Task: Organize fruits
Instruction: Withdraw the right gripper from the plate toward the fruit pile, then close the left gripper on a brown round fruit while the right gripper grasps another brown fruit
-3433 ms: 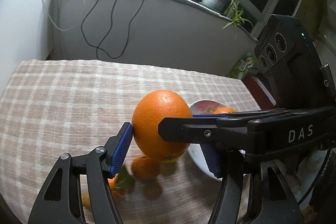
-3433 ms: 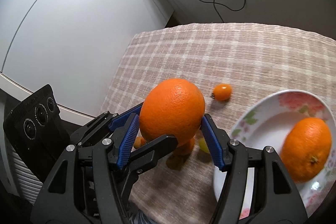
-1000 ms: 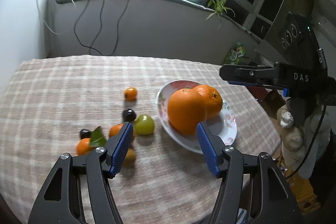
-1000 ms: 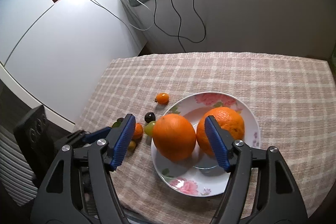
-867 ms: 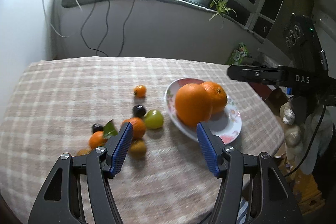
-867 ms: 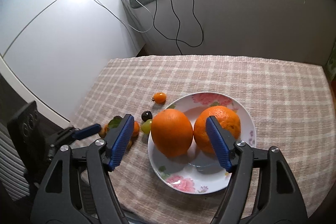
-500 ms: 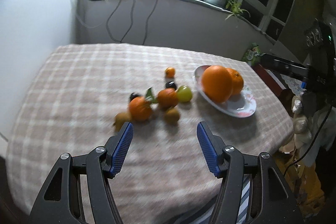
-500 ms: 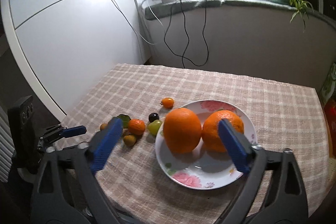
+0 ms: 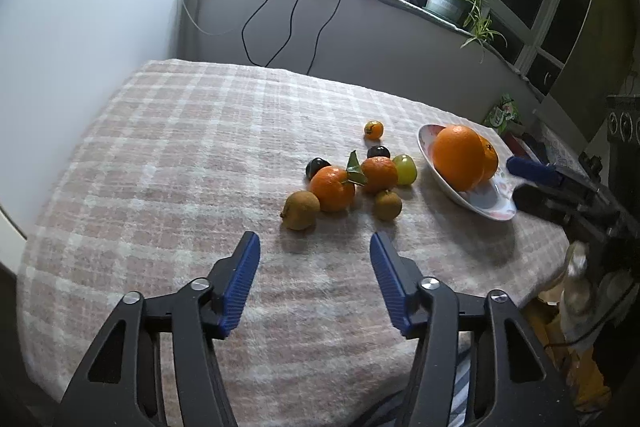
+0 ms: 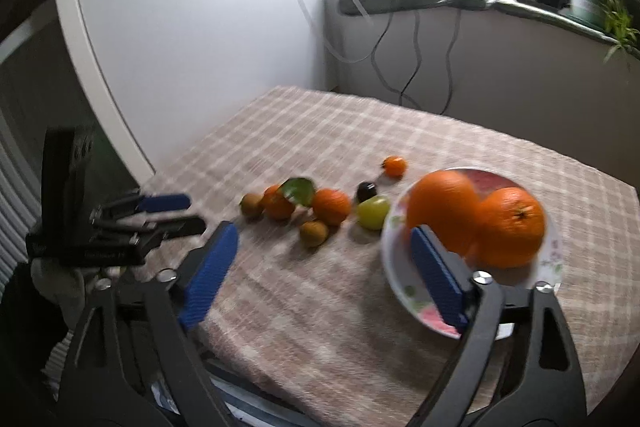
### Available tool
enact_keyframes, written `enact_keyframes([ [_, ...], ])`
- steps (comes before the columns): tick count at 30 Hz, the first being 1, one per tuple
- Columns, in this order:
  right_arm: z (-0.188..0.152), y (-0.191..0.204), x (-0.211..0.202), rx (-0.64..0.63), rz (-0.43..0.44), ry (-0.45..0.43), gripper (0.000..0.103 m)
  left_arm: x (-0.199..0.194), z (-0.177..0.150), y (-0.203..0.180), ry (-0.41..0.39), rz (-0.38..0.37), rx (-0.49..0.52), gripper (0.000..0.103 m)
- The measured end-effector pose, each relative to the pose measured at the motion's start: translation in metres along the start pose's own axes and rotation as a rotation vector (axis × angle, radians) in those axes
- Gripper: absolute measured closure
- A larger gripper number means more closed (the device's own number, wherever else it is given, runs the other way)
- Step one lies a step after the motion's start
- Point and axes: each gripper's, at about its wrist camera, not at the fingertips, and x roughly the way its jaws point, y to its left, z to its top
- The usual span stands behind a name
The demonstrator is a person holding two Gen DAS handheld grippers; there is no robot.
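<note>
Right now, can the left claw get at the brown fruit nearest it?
Probably yes. The left claw is open and empty, the brown fruit lies just ahead on bare cloth, with only the leafy tangerine touching its far side.

Home room, checked tablecloth (image 9: 192, 155), potted plant (image 9: 448, 1) on windowsill, white cabinet (image 10: 192, 27)

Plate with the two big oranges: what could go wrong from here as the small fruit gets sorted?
The plate sits near the table's front edge, with the right gripper open just before it; a nudge might tip it or roll an orange out. The small fruits touch in a cluster: reaching for the leafy tangerine with the open left gripper could scatter the brown fruit.
</note>
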Motion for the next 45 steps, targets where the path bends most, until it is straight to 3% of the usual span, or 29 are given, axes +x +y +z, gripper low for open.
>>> enact_keyframes([
  [5,-0.004,0.007,0.028,0.001,0.009,0.065,0.037,0.015,0.004,0.007,0.018,-0.023,-0.015,0.058],
  [13,-0.006,0.024,0.065,-0.078,-0.034,0.125,0.053,0.035,0.010,0.014,0.043,-0.028,-0.004,0.062],
  [36,-0.005,0.003,0.112,0.020,-0.033,0.210,0.063,0.062,0.017,0.014,0.082,-0.029,0.023,0.062],
  [43,-0.003,0.003,0.117,0.015,-0.031,0.223,0.063,0.065,0.018,0.014,0.089,-0.031,0.027,0.065],
  [45,-0.003,0.003,0.119,0.012,-0.031,0.225,0.063,0.066,0.019,0.014,0.091,-0.031,0.027,0.070],
])
